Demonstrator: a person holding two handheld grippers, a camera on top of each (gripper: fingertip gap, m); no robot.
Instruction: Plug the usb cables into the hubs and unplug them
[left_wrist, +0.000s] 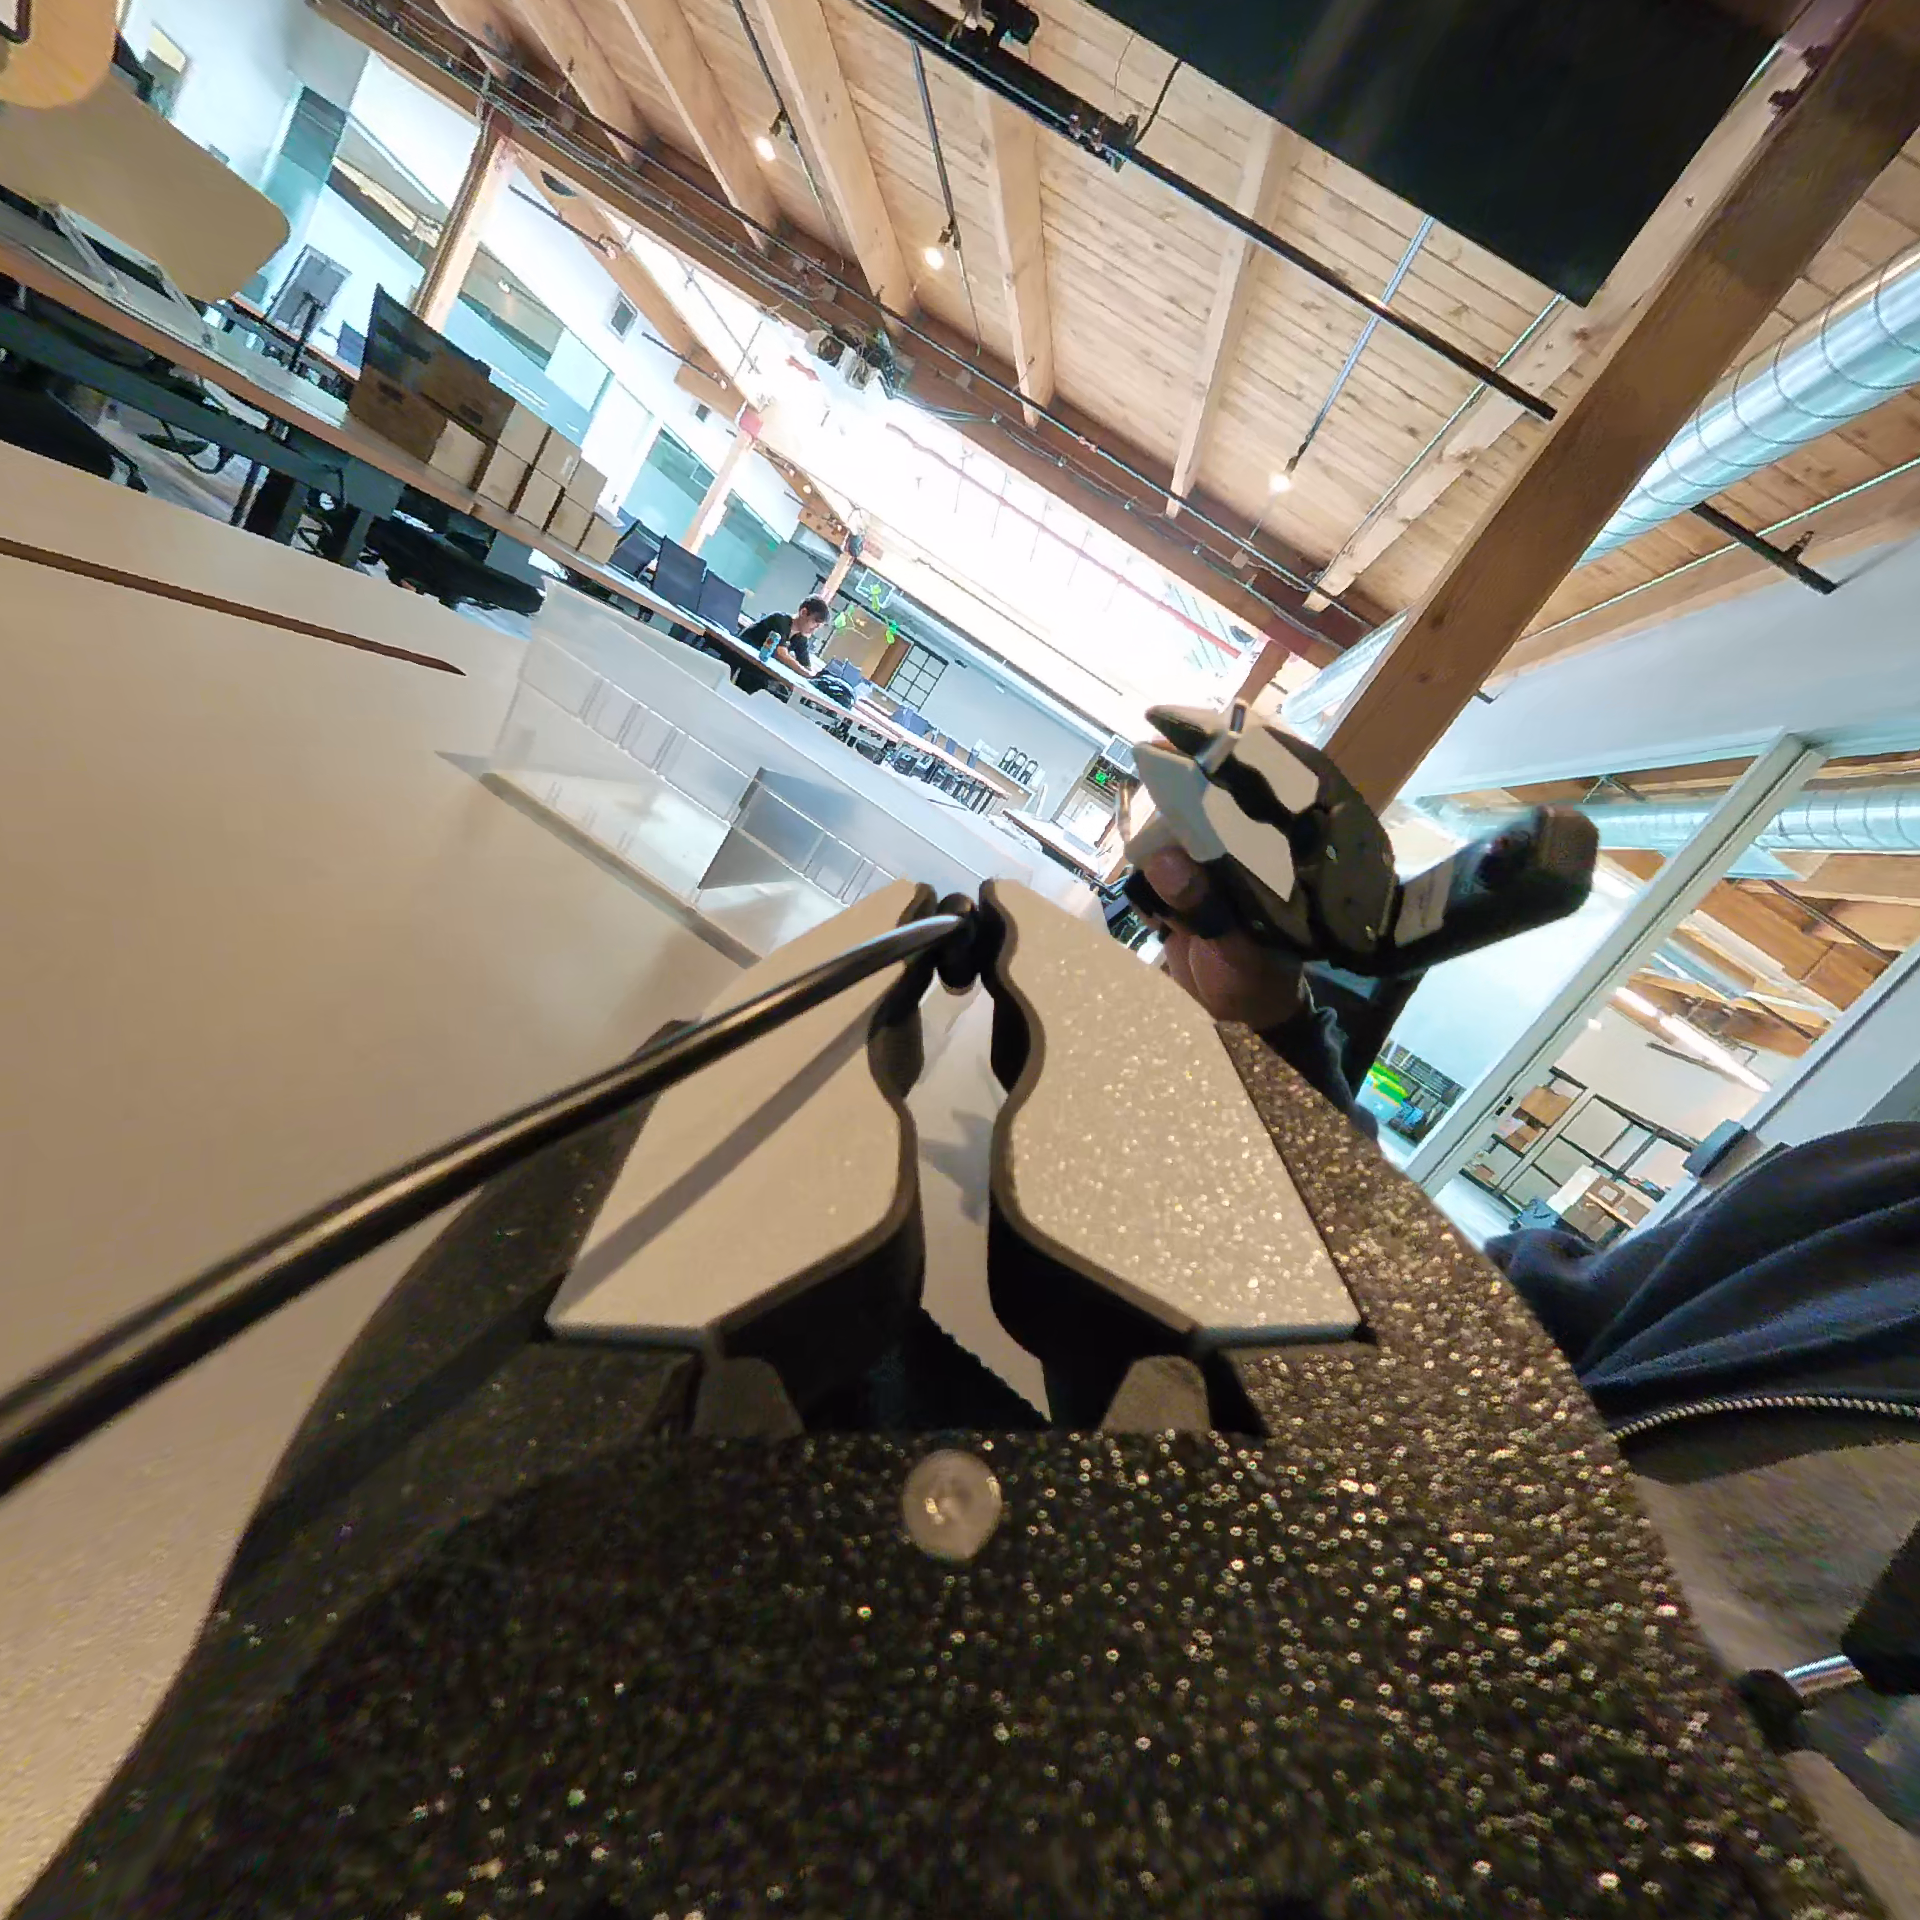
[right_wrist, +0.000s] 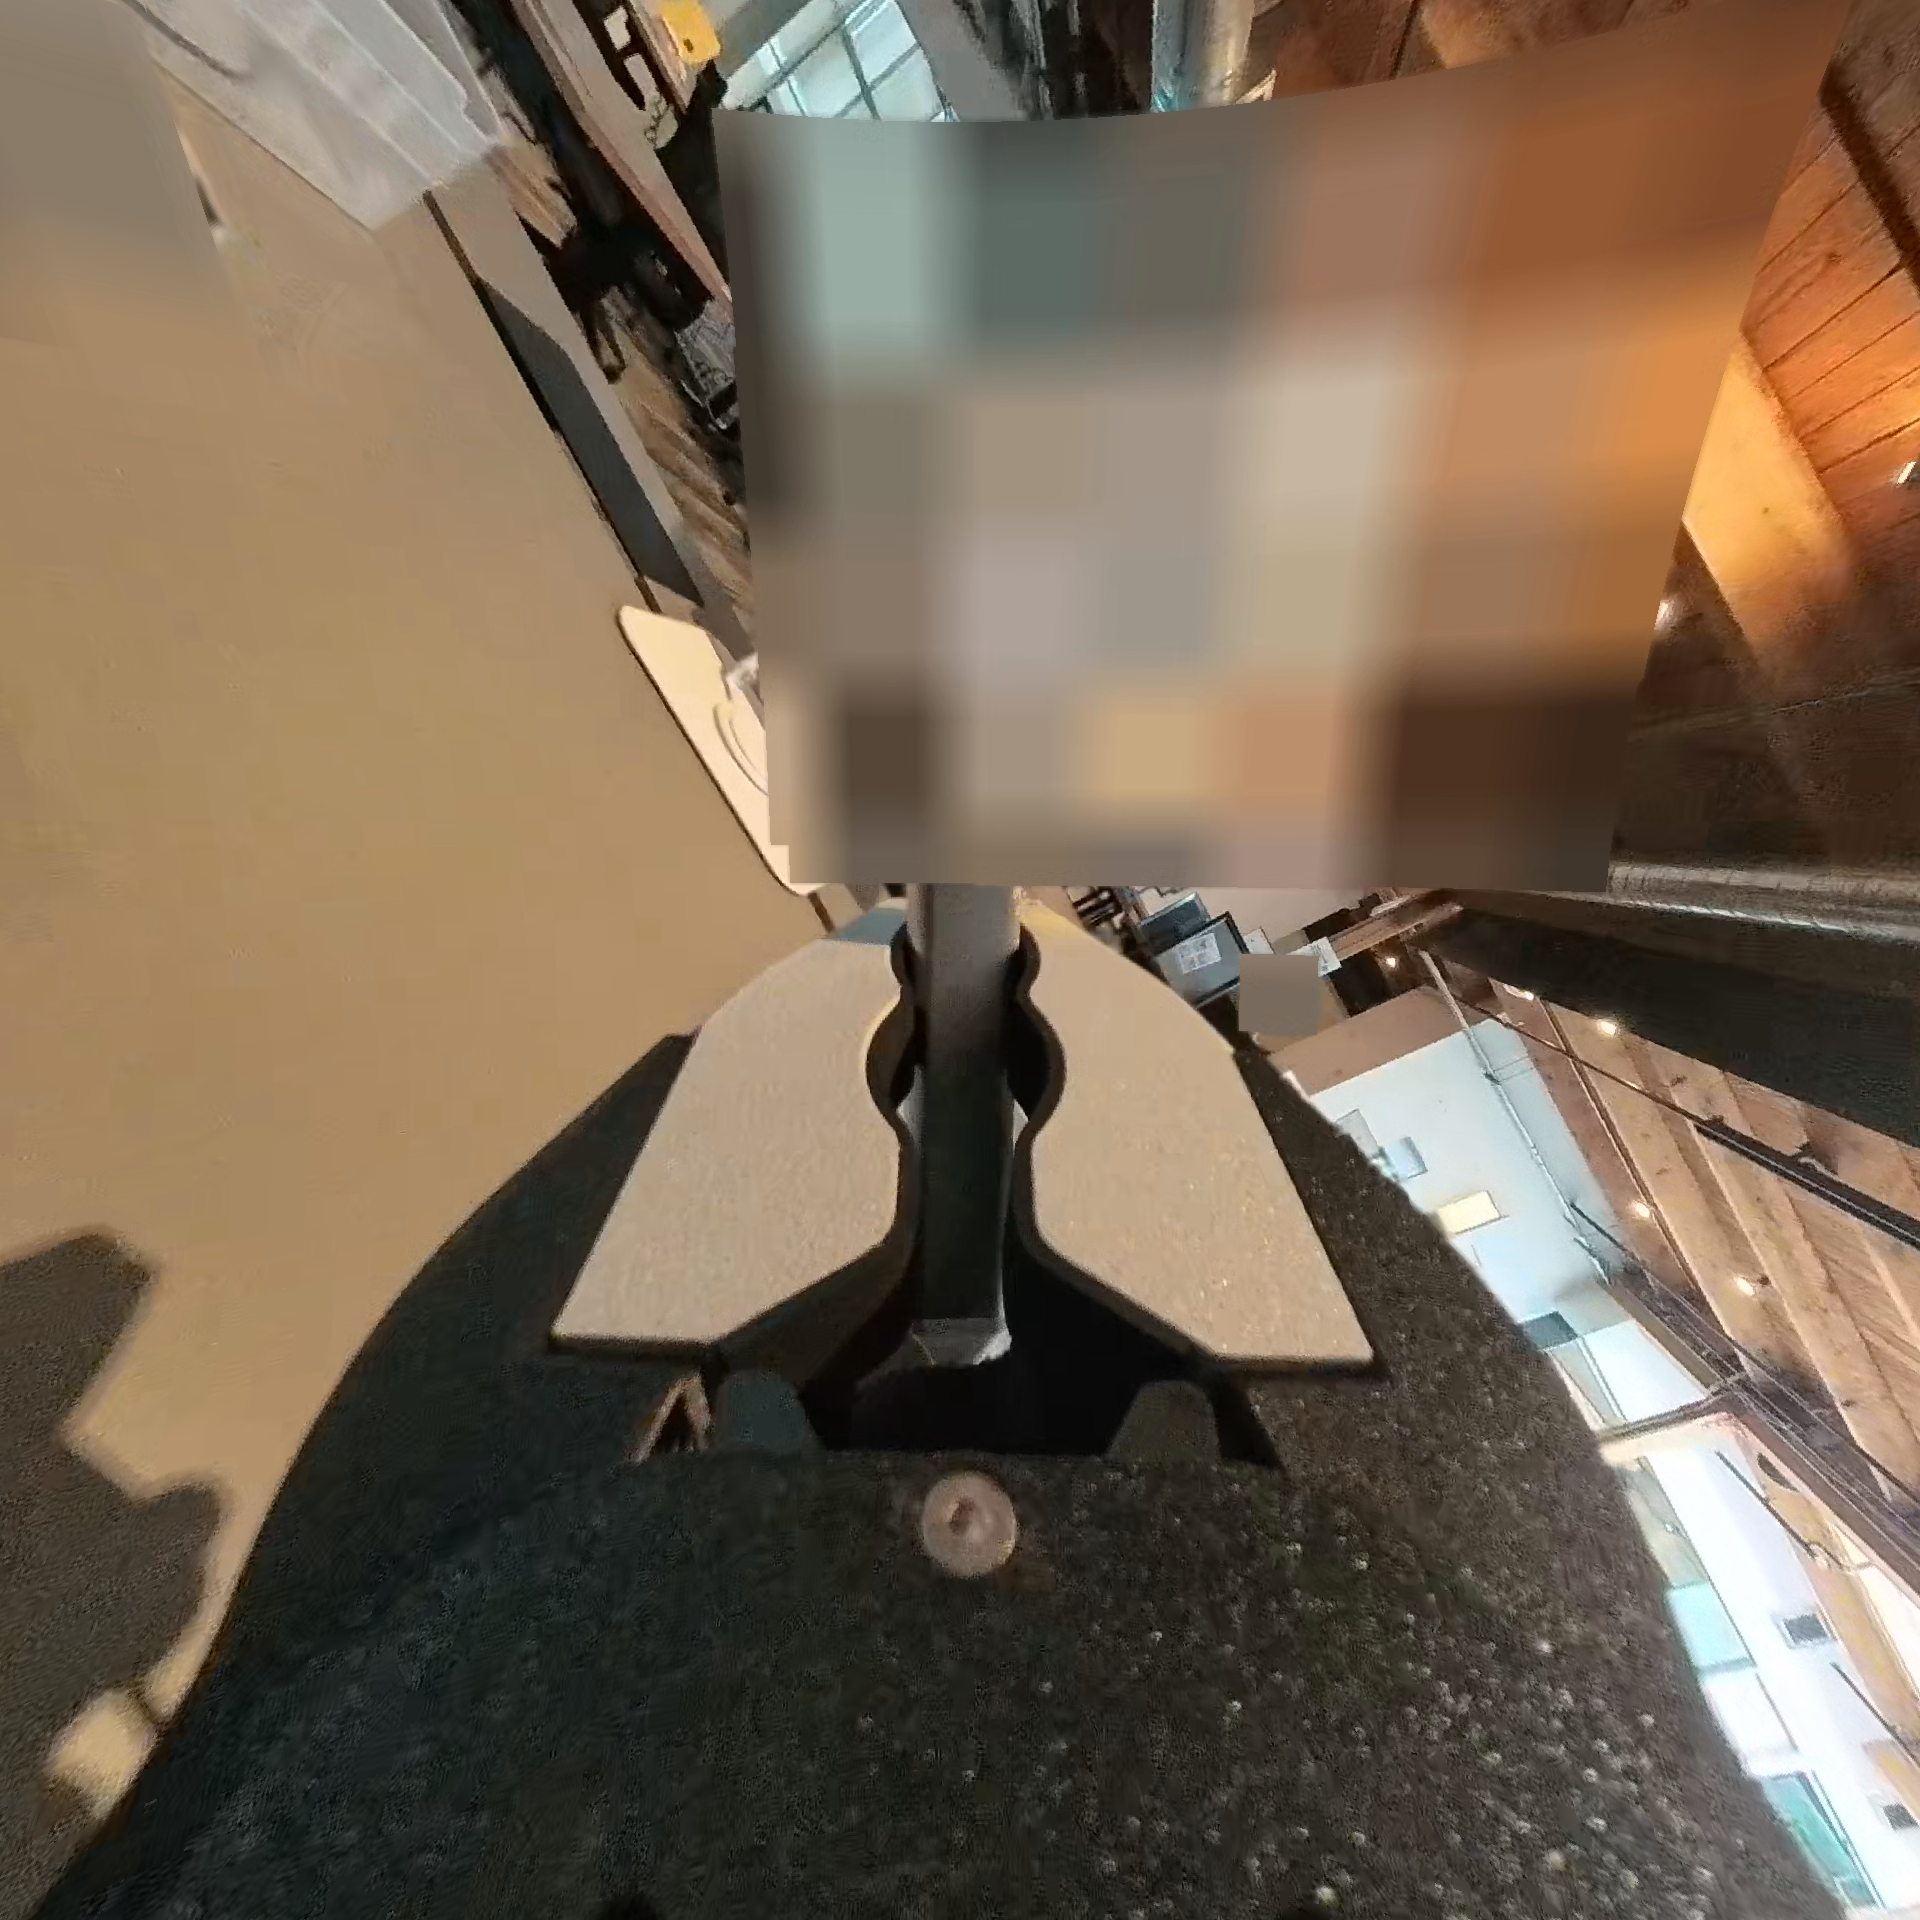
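My left gripper (left_wrist: 971, 920) is shut on a black USB cable (left_wrist: 540, 1112), pinching it at the fingertips. The cable runs back past the left finger to the lower left, and its plug end is hidden. My right gripper (right_wrist: 961, 935) is shut on a slim dark grey hub (right_wrist: 956, 1143) that lies lengthwise between the fingers. The hub's far end is hidden behind a blurred patch. The right gripper also shows in the left wrist view (left_wrist: 1195, 743), held up in a hand to the right of and beyond the left gripper, with a small dark end sticking out.
A white table (left_wrist: 260, 935) lies below and to the left of the left gripper and shows beige in the right wrist view (right_wrist: 312, 727). A dark blue sleeve (left_wrist: 1714, 1278) is at the right. A wooden post (left_wrist: 1558, 436) and desks stand far behind. About 20 centimeters separates my left fingertips from my right.
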